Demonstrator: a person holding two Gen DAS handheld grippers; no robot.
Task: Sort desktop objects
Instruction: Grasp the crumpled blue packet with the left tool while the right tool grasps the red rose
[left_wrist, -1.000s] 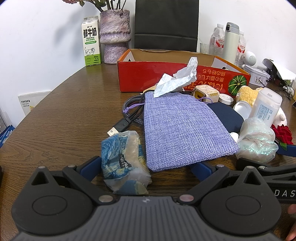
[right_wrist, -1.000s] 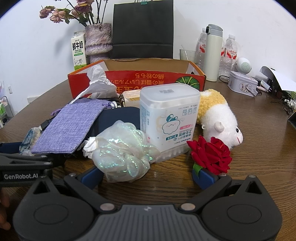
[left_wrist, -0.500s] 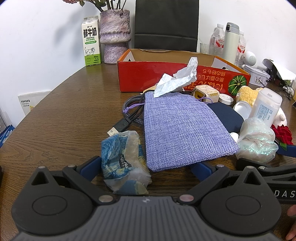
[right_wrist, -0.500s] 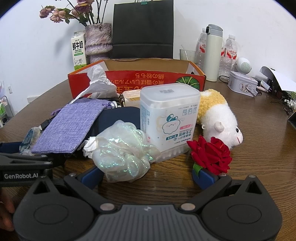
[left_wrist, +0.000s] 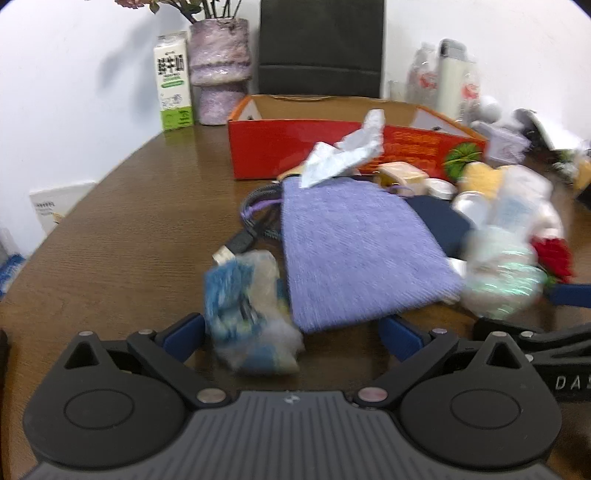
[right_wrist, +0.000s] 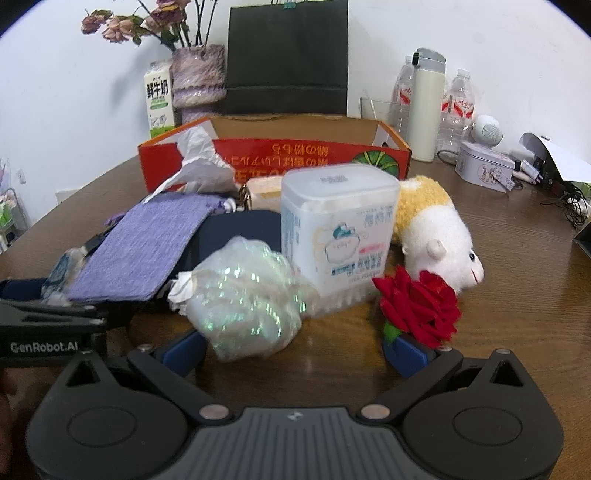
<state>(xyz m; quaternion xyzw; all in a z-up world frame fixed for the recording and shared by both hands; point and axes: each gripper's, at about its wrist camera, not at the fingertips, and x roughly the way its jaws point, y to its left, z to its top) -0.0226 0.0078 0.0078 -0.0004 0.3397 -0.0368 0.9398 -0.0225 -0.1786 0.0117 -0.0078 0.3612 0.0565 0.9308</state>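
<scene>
A pile of objects lies in front of an open red cardboard box (left_wrist: 295, 147) (right_wrist: 273, 155). My left gripper (left_wrist: 291, 332) is open, with a crumpled blue and white wrapper (left_wrist: 247, 310) between its fingers and a purple cloth pouch (left_wrist: 354, 258) just ahead. My right gripper (right_wrist: 295, 349) is open, with an iridescent plastic ball (right_wrist: 247, 299) by its left finger and a red rose (right_wrist: 421, 306) over its right finger. Behind them stand a clear cotton-swab box (right_wrist: 340, 232) and a white and yellow plush toy (right_wrist: 439, 229). A crumpled tissue (left_wrist: 343, 155) lies on the pouch's far end.
A USB cable (left_wrist: 243, 229) and a dark blue case (left_wrist: 439, 221) lie beside the pouch. A milk carton (left_wrist: 171, 81), a vase (left_wrist: 219, 70), a black bag (right_wrist: 288, 55), a thermos (right_wrist: 426, 103) and bottles stand at the back. A tin (right_wrist: 484, 166) sits right.
Both cameras have shifted slightly and the views are blurred with motion; the left one sits a little lower and nearer the pile. No object has been taken or moved.
</scene>
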